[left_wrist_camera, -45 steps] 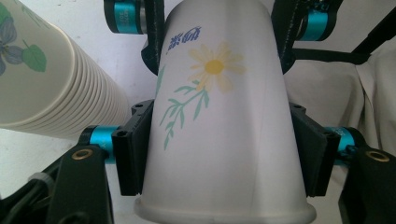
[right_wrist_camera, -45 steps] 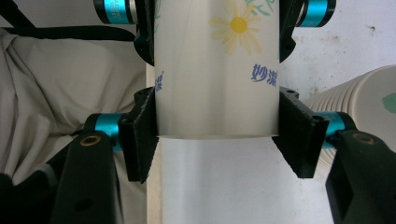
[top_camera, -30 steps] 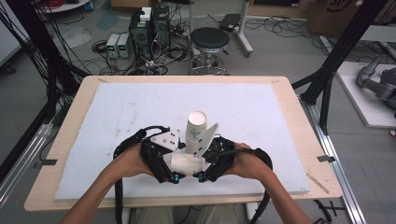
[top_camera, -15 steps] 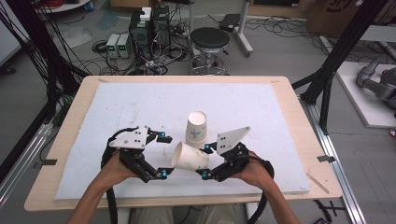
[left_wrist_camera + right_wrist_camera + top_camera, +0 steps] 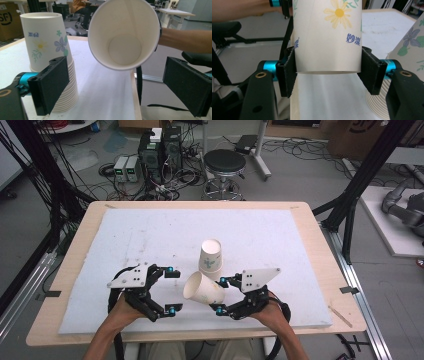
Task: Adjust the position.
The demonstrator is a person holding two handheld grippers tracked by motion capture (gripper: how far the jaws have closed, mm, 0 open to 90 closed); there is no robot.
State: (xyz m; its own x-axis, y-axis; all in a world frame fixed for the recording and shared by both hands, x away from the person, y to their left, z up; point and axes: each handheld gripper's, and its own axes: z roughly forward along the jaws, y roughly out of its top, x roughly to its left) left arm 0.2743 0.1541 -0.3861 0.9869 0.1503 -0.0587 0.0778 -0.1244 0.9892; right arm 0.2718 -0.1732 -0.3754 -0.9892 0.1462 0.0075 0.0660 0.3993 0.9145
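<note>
A stack of flowered paper cups (image 5: 211, 256) stands upside down on the white mat (image 5: 150, 235), near the middle. Just in front of it my right gripper (image 5: 220, 296) is shut on the base end of a single paper cup (image 5: 202, 289), which lies tilted with its mouth toward the left. In the right gripper view the cup (image 5: 328, 37) sits squeezed between both pads (image 5: 288, 72). My left gripper (image 5: 170, 290) is open a short way left of the cup's mouth, apart from it. In the left gripper view the cup's open mouth (image 5: 124, 35) faces me and the stack (image 5: 47, 50) stands at left.
The mat covers a wooden table (image 5: 320, 250) whose near edge lies right under both hands. A small stick (image 5: 339, 316) lies at the front right corner. A stool (image 5: 226, 165), computer boxes (image 5: 160, 150) and cables are on the floor beyond the table.
Both hands have drawn apart and come toward the near edge. The left gripper has moved left, away from the single cup. The right gripper keeps the cup, now clear of the stack and tipped sideways.
</note>
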